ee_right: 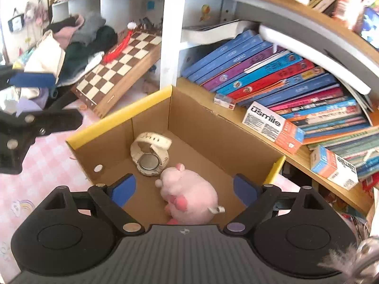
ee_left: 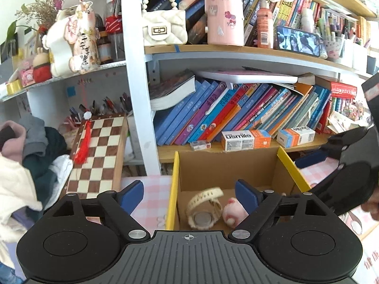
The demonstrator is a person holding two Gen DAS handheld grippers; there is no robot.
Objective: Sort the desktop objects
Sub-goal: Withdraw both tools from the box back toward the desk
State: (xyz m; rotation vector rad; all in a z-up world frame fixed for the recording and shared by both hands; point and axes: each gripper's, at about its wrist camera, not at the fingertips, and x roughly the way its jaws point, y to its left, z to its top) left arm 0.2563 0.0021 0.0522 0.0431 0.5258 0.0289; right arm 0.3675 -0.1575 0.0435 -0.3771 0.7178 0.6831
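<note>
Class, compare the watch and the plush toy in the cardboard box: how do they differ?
The watch is cream-white and hard, the plush toy pink and soft. The watch is a looped strap lying with its metal back up; the toy is a rounded lump, and bulkier. Both lie on the floor of the box, side by side.

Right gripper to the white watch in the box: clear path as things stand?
Probably yes. The right gripper is open above the open-topped cardboard box, empty. The white watch lies on the box floor ahead of it, uncovered. The pink plush toy lies close beside the watch and could get bumped.
</note>
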